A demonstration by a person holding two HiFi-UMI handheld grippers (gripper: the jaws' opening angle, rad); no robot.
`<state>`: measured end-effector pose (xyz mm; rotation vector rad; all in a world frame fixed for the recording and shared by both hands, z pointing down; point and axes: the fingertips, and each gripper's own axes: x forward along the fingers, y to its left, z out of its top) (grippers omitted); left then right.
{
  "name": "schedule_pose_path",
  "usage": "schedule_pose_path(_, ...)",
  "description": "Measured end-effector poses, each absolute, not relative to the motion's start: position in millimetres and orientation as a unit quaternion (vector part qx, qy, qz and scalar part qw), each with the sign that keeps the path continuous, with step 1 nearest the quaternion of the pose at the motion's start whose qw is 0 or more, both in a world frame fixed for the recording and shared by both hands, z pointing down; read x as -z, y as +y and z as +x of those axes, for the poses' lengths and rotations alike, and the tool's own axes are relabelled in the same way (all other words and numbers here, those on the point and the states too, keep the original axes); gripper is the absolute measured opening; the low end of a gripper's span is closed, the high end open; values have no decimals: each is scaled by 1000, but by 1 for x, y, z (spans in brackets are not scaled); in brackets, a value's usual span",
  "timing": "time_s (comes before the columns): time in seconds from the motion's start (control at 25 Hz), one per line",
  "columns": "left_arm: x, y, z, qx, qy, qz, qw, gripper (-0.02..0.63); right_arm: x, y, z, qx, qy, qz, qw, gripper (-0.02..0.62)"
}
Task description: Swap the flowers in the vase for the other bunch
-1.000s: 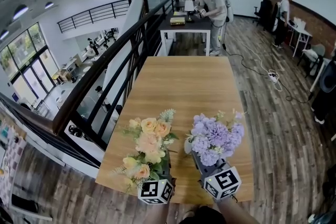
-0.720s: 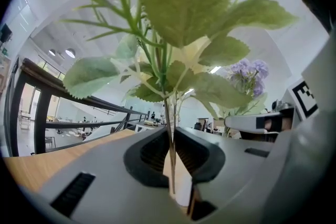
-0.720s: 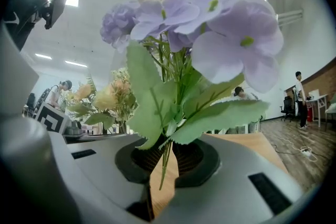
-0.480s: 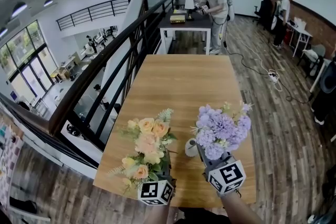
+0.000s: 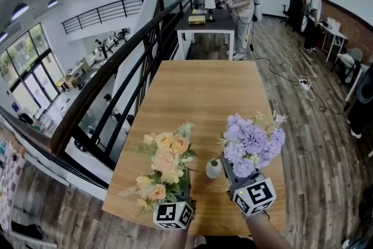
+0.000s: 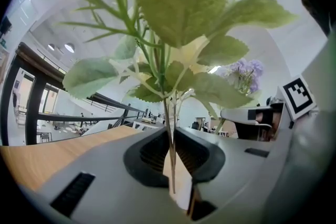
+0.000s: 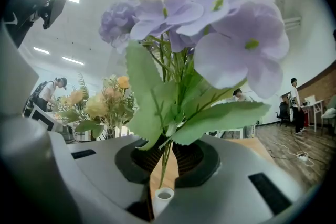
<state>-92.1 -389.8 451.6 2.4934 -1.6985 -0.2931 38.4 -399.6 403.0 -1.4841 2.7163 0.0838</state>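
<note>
A small white vase (image 5: 214,168) stands without flowers on the wooden table (image 5: 201,90), between the two bunches. My left gripper (image 6: 170,165) is shut on the thin stems of the yellow and peach bunch (image 5: 165,163), held upright over the table's near left corner. My right gripper (image 7: 167,157) is shut on the stems of the purple bunch (image 5: 252,143), just right of the vase. In the right gripper view the vase's mouth (image 7: 164,195) shows low between the jaws, under the stem ends. Flowers hide both grippers' fingertips in the head view; the marker cubes (image 5: 173,214) (image 5: 254,195) show.
A black railing (image 5: 111,96) runs along the table's left side with a drop to a lower floor beyond. A person stands at a dark table (image 5: 207,25) at the far end. Another person (image 5: 315,11) and floor cables (image 5: 300,83) are to the right.
My right gripper has carried the purple bunch to the right, off the vase, which now shows whole. The yellow bunch in my left gripper has shifted only slightly.
</note>
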Motion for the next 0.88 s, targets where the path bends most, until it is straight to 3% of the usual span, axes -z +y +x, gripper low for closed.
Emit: schedule_pose_path(0.88,-466,-398,-96,101,-552,825,73,38,-467,-405,14,-2,876,-481,-35,61)
